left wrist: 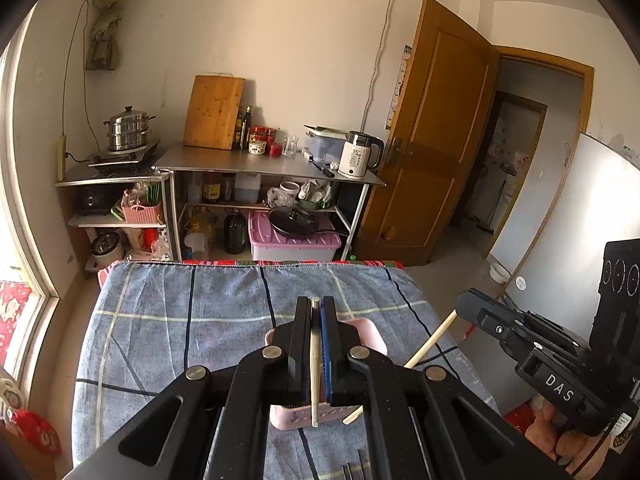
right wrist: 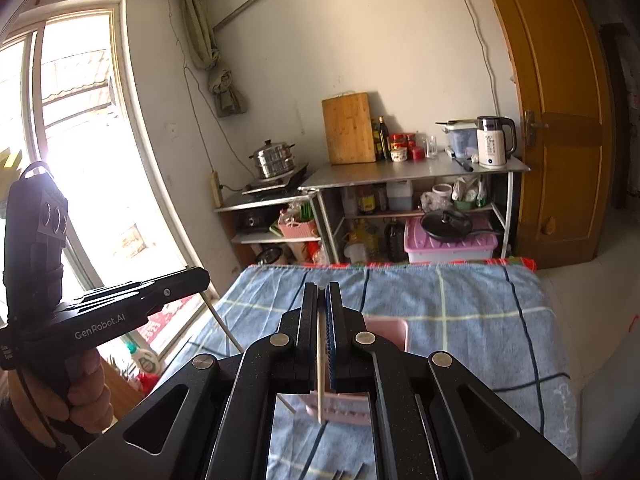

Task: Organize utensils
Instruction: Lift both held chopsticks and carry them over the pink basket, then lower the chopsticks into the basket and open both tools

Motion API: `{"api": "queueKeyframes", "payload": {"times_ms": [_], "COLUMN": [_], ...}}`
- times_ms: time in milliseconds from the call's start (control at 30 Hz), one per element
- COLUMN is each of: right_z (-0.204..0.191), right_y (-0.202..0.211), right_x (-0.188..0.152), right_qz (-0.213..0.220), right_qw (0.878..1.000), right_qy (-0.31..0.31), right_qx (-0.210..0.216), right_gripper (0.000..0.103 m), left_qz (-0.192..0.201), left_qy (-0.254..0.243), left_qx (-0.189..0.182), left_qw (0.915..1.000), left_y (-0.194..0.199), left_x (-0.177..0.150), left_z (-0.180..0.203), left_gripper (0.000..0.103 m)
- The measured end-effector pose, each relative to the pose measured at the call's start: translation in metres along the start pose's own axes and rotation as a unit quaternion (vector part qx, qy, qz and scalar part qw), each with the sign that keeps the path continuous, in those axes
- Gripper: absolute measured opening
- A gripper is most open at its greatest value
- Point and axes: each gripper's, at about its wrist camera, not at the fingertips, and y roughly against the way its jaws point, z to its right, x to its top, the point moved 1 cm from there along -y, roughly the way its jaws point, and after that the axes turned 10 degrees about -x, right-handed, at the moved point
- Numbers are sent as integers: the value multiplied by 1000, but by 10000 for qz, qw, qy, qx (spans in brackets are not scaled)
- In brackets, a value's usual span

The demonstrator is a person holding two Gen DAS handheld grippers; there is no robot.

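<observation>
1. The left hand-held gripper (left wrist: 317, 312) is pressed together on a pale chopstick (left wrist: 315, 364), which runs lengthwise between its jaws and pokes out at both ends
2. The right hand-held gripper (right wrist: 321, 300) likewise pinches a second pale chopstick (right wrist: 321, 364)
3. Both hang above a pink basket (left wrist: 370, 330) that sits on a bench covered with a blue checked cloth (left wrist: 180, 320)
4. In the left view, the right gripper's chopstick slants down behind the left gripper's frame
5. Dark utensils (left wrist: 354, 470) lie on the cloth at the near edge
6. Beyond the bench stand a metal shelf unit (left wrist: 264, 168) with a cutting board (left wrist: 214, 112), a white kettle (left wrist: 358, 154) and a steamer pot (left wrist: 128, 128); a wooden door (left wrist: 432, 128) stands open to the right
</observation>
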Motion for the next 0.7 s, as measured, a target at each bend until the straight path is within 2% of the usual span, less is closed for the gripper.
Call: {"api": "queueKeyframes", "payload": {"times_ms": [200,333,700], "right_z": [3,7,5], "right_y": [-19,-34,-72], "right_x": [10,7,-36], "right_qz": [121,92,-520], "right_qw": [9999,9998,9986], "right_qy": [-66,-141,-81], "right_qx": [-72,-93,-58], "right_gripper": [4,4,4], "left_qz": [102,96,-347], "left_qy": [84,203,354], "left_qx": [86,76,123], "left_qw": [9999,9997,9987], "left_y": [-15,-28,-68], "left_x": [14,10,-37], "left_z": [-12,-25,-41], "left_gripper": [4,4,4]}}
